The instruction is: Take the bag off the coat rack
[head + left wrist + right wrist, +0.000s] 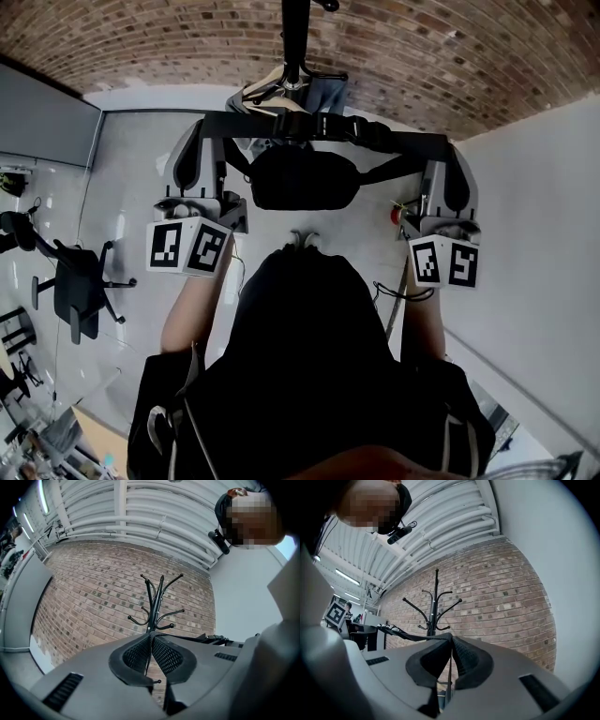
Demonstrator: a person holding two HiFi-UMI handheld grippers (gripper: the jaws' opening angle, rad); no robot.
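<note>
We hold the left gripper (151, 637) with its jaws pressed together on the bag's strap (323, 127); the right gripper (451, 639) is clamped on the same strap at its other end; the strap runs taut between them, just on our side of the coat rack (152, 606); the black bag (302, 178) hangs below it, nearer us than the rack's base; behind the rack stands a brick wall (506, 592); an office chair (75, 291) sits well to the rack's left.

A red-brown brick wall (187, 37) meets a glossy pale grey floor (131, 187) — black swivel office chair (75, 291) at left, plain white wall (534, 234) at right, white ribbed ceiling (140, 508) overhead.
</note>
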